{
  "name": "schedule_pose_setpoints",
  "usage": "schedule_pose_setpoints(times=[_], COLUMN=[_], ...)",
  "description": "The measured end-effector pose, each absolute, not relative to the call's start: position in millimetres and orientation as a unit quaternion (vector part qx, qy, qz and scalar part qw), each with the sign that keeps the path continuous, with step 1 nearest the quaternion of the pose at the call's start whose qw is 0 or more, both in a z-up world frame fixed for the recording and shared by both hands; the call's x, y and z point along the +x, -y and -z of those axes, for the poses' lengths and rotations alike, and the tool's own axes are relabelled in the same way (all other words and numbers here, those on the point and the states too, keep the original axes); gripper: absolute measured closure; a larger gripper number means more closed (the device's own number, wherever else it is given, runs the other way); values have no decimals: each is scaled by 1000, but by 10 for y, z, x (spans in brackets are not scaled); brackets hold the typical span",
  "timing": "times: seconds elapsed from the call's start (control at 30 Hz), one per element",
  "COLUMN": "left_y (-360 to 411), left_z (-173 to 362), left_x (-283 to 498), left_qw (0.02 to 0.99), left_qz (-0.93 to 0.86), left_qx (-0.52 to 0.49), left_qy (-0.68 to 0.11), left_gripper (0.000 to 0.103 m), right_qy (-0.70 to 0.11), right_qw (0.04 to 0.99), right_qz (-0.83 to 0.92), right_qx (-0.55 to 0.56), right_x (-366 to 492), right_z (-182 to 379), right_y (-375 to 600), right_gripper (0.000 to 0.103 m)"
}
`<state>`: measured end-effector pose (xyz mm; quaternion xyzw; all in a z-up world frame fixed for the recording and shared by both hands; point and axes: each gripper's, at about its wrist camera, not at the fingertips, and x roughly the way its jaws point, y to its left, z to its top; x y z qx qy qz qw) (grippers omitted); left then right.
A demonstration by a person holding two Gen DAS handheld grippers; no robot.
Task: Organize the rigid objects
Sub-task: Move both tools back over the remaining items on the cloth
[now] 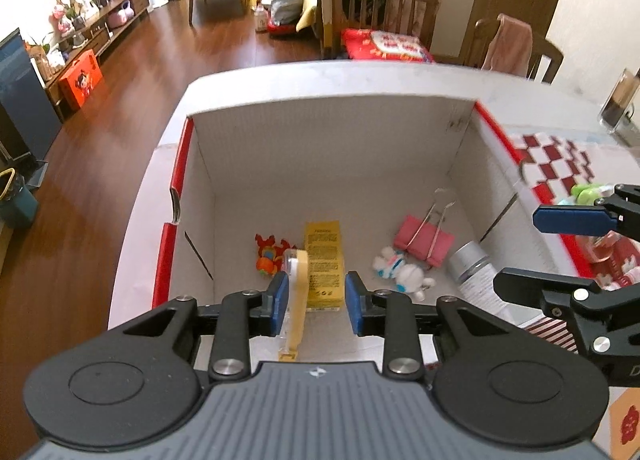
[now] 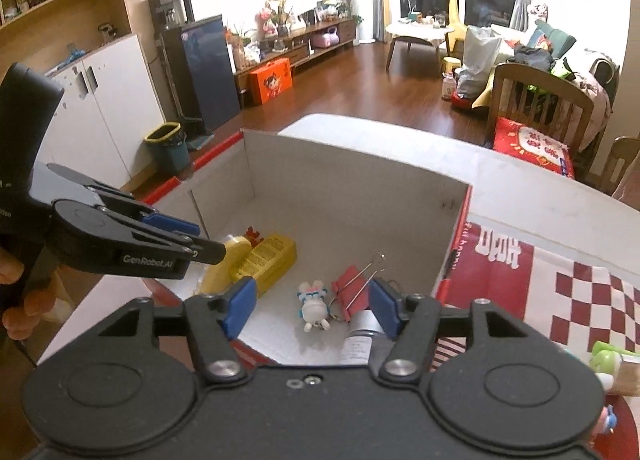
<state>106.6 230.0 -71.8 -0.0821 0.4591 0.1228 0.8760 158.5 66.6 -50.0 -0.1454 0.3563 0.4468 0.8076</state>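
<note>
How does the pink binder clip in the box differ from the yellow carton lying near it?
The pink binder clip with wire handles is short, with its thin metal handles sticking out toward the box's back wall; the yellow printed carton is a long plain block covered in small text. The clip lies toward the right wall, the carton nearer the middle. Both rest loose on the floor of the white cardboard box.

My tongs (image 1: 314,302) are matt black plastic with smooth blue pads (image 1: 279,300) and bright metal rivets. The box (image 1: 320,140) below is matt white cardboard, faintly ribbed inside, with glossy red edging. In it lie a paper-faced yellow carton (image 1: 323,264), a pink binder clip (image 1: 424,242) with wire handles, a brushed-metal-looking can (image 1: 474,268) and a glossy plastic figurine (image 1: 402,270). The floor (image 1: 120,140) is polished wood.
</note>
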Motion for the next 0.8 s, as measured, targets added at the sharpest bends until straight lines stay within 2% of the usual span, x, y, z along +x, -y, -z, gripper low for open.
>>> schedule_pose_setpoints(times=[0.3,0.53,0.8], left_y=[-2043,-1762,-1381], left_z=[436,221,119], left_x=[884,740,690], left_qw=[897,913,921], left_qz=[-129,-125,-112], left_qx=[-67,-53,-58], left_qy=[-418,-385,-369], left_gripper=[74,74,74], right_qy=[-342,-331,-320], right_qw=[819,827,830], right_qz=[-446,-447,-452], right_qx=[-113,-84,-66], right_x=[1484,1402,1371], right_z=[325,216,139], right_y=[-378,-52,463], right_gripper=[32,18,11])
